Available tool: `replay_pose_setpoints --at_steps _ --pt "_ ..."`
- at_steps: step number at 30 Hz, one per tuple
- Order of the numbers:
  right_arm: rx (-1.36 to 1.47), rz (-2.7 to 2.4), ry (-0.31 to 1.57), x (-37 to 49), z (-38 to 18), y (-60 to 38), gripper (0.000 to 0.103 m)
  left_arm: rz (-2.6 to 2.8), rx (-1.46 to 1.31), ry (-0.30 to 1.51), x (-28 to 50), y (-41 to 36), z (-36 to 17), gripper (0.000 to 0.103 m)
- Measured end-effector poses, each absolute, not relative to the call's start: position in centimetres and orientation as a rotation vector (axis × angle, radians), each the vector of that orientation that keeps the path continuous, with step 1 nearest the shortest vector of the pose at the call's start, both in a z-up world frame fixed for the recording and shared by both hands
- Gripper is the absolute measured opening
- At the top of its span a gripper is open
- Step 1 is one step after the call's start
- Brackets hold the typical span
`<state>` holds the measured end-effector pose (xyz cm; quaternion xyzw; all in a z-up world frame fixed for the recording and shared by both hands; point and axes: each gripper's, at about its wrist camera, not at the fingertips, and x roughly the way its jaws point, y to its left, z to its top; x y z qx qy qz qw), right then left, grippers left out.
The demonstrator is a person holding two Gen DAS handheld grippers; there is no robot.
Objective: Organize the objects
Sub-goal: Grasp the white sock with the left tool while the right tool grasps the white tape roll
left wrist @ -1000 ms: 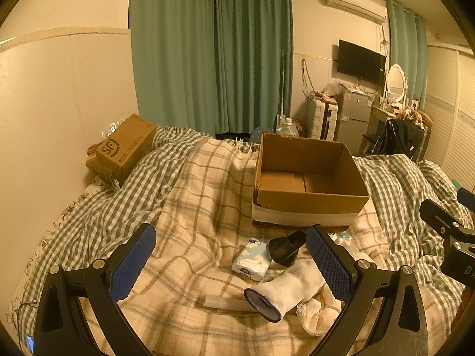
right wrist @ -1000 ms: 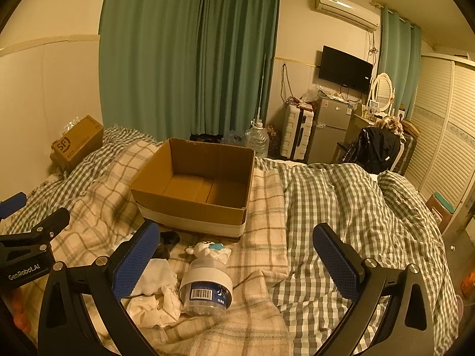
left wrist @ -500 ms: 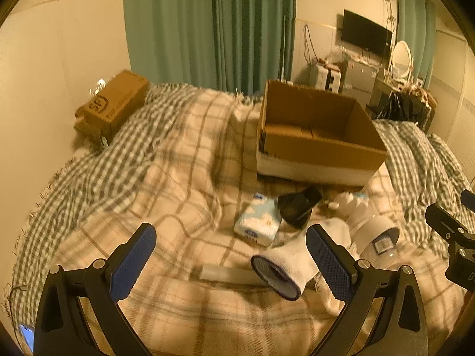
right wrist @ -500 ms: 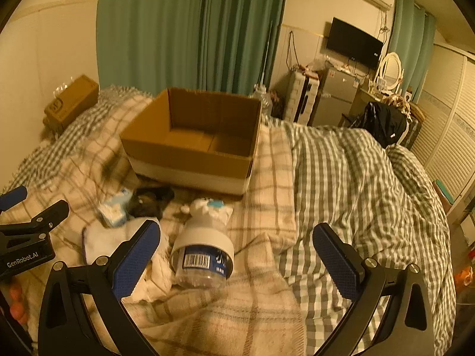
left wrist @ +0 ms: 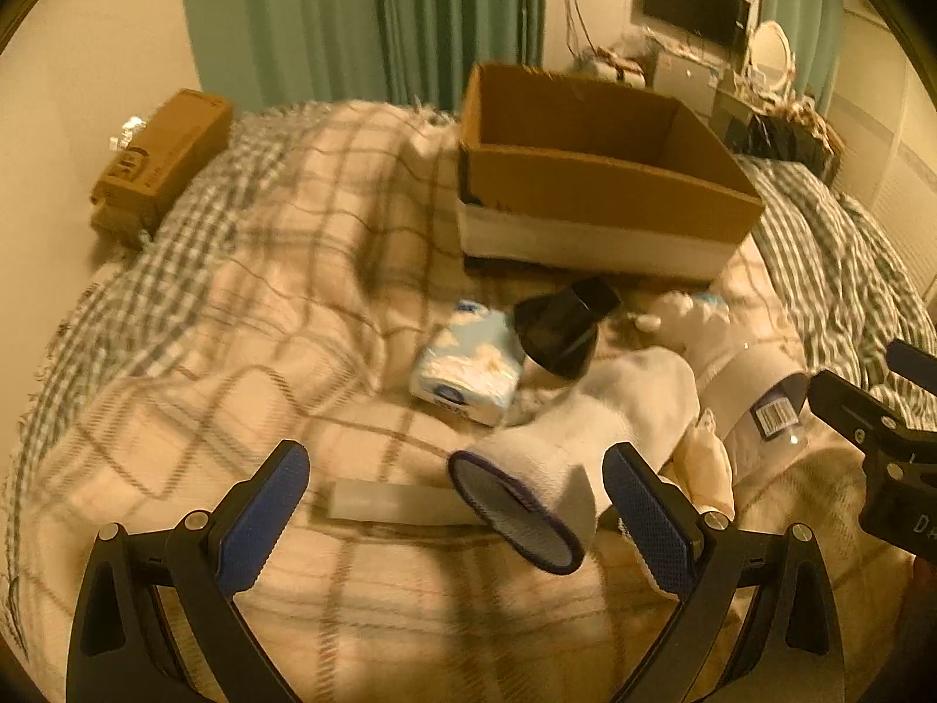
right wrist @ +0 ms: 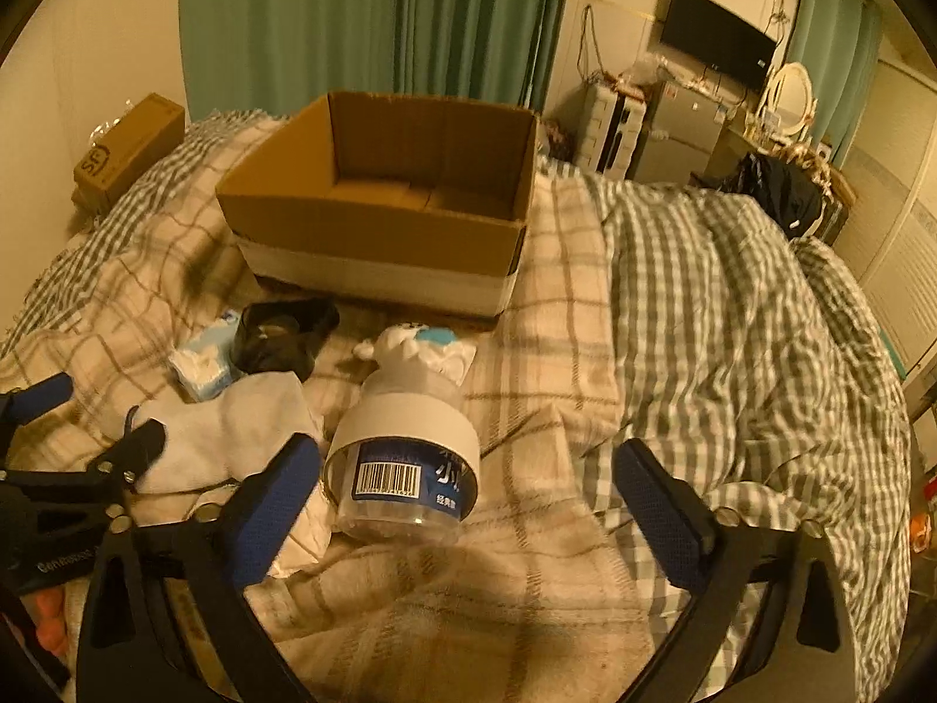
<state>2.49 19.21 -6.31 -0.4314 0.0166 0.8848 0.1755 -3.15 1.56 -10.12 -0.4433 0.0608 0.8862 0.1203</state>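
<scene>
The blanket [left wrist: 293, 304] is cream, crossed by brown plaid lines; the duvet [right wrist: 732, 322] is a green-and-white check. The box [right wrist: 375, 222] is brown cardboard with a white band along its base. The sock [left wrist: 585, 427] is white with a dark purple cuff. The tissue pack [left wrist: 468, 363] is pale blue with white clouds. The bottle [right wrist: 404, 451] is clear, its label white above dark blue with a barcode. The curtains [right wrist: 375, 17] are green. Both grippers have black frames with blue pads [left wrist: 263, 518].
</scene>
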Motion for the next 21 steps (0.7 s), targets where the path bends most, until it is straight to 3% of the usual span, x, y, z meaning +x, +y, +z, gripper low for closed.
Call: replay_pose_setpoints --at_steps 7,10,12,14,21 --pt "-1.349 2.485 0.104 0.8 -8.6 19.8 0.094 2.427 -1.399 0.198 -4.8 3.8 -12.7 0.091" --pt "-1.408 2.471 0.112 0.1 -9.8 19.9 0.091 2.334 -1.412 0.184 -5.2 4.8 -13.4 0.076" --pt "-1.439 2.469 0.127 -0.2 -10.3 20.2 0.089 2.271 -1.417 0.176 -5.2 5.2 -13.8 0.057" --pt "-1.469 2.465 0.141 -0.5 -10.9 20.3 0.085 2.246 -1.398 0.176 -5.0 5.4 -13.7 0.044" --pt "-1.522 2.473 0.199 -1.4 -11.7 20.6 0.085 2.273 -1.359 0.131 -4.3 4.5 -12.6 0.033"
